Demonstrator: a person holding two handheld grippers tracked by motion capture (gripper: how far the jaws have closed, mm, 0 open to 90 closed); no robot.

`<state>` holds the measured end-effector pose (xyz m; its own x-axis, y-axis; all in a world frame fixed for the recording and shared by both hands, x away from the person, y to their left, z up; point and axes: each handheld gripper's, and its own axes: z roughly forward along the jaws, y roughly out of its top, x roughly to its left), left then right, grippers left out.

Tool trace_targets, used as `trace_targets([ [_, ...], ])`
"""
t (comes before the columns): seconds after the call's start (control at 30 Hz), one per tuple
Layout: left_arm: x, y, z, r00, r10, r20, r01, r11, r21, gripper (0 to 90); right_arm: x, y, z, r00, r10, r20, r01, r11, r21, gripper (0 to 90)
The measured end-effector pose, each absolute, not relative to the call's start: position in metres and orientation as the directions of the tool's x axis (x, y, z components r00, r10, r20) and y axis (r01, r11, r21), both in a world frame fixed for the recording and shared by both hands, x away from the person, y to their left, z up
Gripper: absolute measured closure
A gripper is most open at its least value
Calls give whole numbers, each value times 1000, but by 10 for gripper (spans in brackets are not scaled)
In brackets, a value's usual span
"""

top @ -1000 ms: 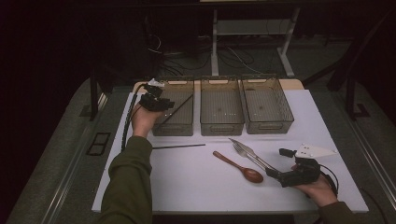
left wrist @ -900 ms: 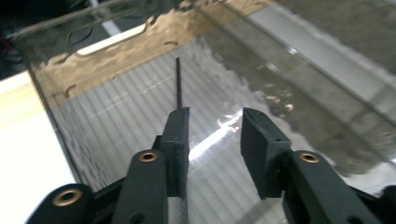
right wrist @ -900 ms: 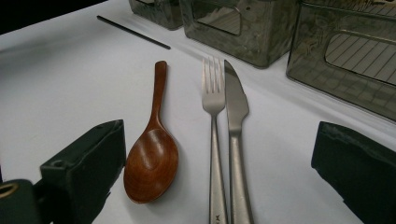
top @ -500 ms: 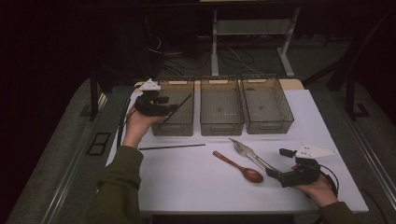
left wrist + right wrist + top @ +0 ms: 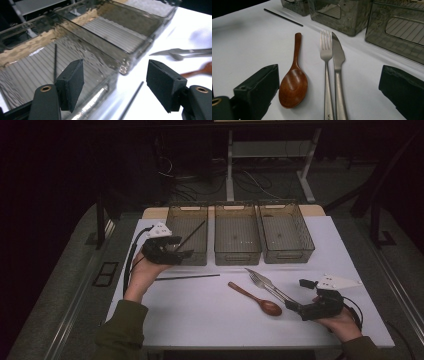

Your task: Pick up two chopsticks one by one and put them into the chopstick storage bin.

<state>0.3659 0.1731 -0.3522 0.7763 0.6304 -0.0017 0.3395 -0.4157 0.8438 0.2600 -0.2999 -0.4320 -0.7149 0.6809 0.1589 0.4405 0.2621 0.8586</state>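
Since a second ago the left hand-held gripper (image 5: 186, 254) has drawn back from over the left bin (image 5: 189, 233) toward the person's side, and its jaws have just been opening. They now stand apart with nothing between them, as the left gripper view shows: bare pads, the bin's near wall below and beyond them. One chopstick (image 5: 192, 234) lies inside that bin, slanted against its wall, ahead and to the left of the released jaws (image 5: 55, 61). That reads as a drop just finished: the first chopstick is sorted.

Its mate, the second chopstick (image 5: 187, 277), lies flat on the counter (image 5: 200, 320) just below the left hand-held gripper, on the person's side of the bin; in the left gripper view its end points up between the jaws (image 5: 132, 100). I judge it the next thing to pick up, which calls for a low, level pinch on a very thin rod.

Over on the other side, the right hand-held gripper (image 5: 295, 307) has kept its place, jaws wide and gripping nothing. Just ahead of it lie the spoon (image 5: 293, 83), fork (image 5: 326, 72) and knife (image 5: 338, 75), side by side, the fork and knife touching or nearly so. The middle and right bins beyond them look bare.
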Motion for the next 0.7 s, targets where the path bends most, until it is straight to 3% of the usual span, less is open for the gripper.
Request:
trace_targets([
  [0.4,326,185,-383,783,622,-7,346,-425,836,345,259,-300,-432,-715,682,154,437,263,860,24],
  [0.7,330,203,-408,750,661,23,400,-481,780,667,259,-300,-432,-715,683,151,437,267,859,24],
])
